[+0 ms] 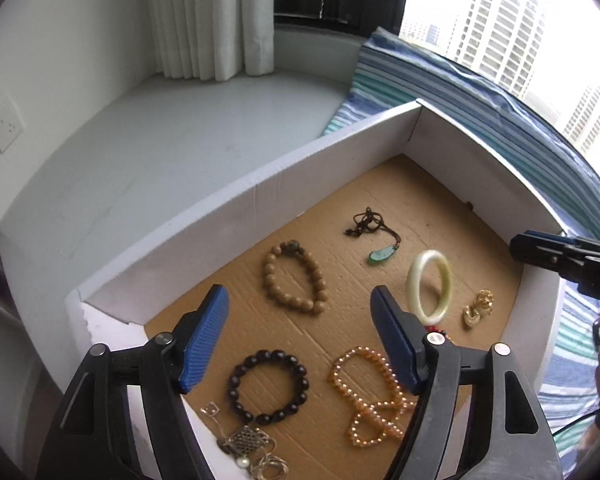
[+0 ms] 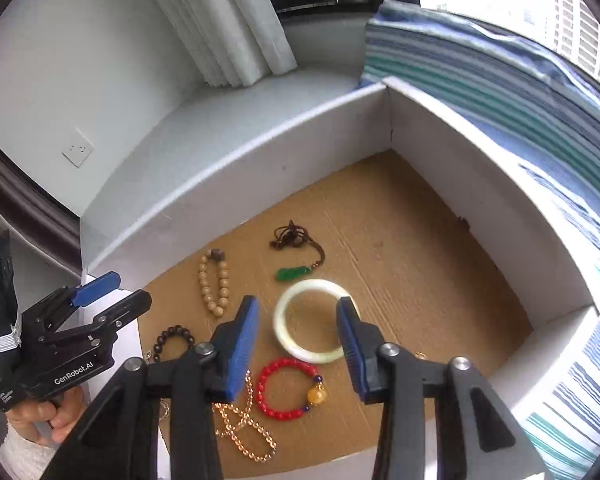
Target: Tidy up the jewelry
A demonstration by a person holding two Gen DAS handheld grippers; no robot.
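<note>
A white box (image 1: 228, 208) with a brown cardboard floor holds jewelry. In the left wrist view I see a tan bead bracelet (image 1: 295, 278), a green pendant on a dark cord (image 1: 382, 256), a pale jade bangle (image 1: 430, 286), a gold charm (image 1: 478, 307), a dark bead bracelet (image 1: 268, 386), an orange bead strand (image 1: 370, 398) and a silver necklace (image 1: 246, 442). My left gripper (image 1: 300, 340) is open above them. My right gripper (image 2: 298, 344) is open over the jade bangle (image 2: 314, 326), with a red bead bracelet (image 2: 288, 388) just below.
The box (image 2: 480, 184) sits on a white window ledge (image 1: 148, 148). A striped blue cushion (image 2: 500, 80) lies behind and to the right of it. White curtains (image 1: 212, 20) hang at the back. A wall socket (image 1: 6, 128) is at the left.
</note>
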